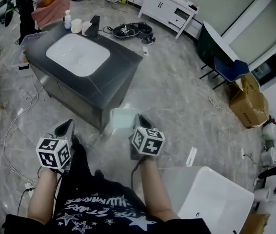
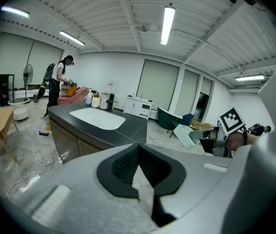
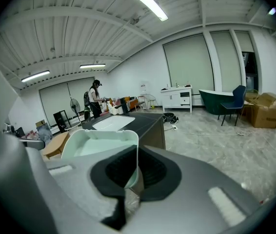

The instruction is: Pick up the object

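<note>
The object is a pale green, shallow plastic container (image 1: 121, 119), held up in the air in front of me over the floor. My right gripper (image 1: 139, 120) is shut on one thin side wall of it. In the right gripper view the container (image 3: 96, 143) fills the left, its wall pinched between the black pads (image 3: 152, 172). The left gripper view shows the container (image 2: 187, 134) at the right. My left gripper (image 1: 66, 128) is held at the left, apart from it. Its jaws (image 2: 138, 151) meet at the tips with nothing between them.
A dark counter (image 1: 116, 77) with a white sink (image 1: 78, 55) and bottles (image 1: 77, 24) stands just ahead. A white basin (image 1: 218, 199) lies at the lower right. Farther off are cardboard boxes (image 1: 249, 105), a blue chair (image 1: 231, 69), a white cabinet (image 1: 169, 9) and a person (image 1: 25, 6). Cables (image 1: 11, 130) cross the floor.
</note>
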### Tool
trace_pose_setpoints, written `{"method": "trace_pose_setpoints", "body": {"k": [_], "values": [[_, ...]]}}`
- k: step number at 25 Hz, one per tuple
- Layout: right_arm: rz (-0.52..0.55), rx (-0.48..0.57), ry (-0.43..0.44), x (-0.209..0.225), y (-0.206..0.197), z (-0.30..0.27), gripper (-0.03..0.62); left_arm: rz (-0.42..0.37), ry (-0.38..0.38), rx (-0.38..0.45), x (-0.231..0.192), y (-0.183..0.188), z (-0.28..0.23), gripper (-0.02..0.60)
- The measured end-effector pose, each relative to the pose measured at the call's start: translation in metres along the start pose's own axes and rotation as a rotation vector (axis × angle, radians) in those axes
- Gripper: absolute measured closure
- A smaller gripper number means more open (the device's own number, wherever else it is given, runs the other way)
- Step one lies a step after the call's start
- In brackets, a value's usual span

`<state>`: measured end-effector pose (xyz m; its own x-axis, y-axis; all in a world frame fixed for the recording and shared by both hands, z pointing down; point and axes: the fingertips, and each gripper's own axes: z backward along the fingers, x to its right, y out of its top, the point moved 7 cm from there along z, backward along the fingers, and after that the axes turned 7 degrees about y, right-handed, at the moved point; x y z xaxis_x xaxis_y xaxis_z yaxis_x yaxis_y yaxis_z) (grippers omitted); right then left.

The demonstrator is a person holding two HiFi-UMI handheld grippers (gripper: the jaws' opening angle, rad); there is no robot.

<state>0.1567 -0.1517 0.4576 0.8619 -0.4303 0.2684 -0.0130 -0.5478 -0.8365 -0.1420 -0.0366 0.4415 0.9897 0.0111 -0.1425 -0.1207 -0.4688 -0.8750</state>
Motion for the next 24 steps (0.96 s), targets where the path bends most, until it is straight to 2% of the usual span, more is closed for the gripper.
{"method": "trace_pose_setpoints", "body": {"k": [12,24], "values": [[0.010,-0.041,0.083,-0.026,-0.034,0.019,0.583,0.032,0.083,-0.021,0.000,-0.038,0.064,0.574],[0.039,-0.059,0.093,-0.056,-0.054,0.044,0.583,0.074,0.091,-0.028,-0.006,-0.065,0.107,0.574]]}}
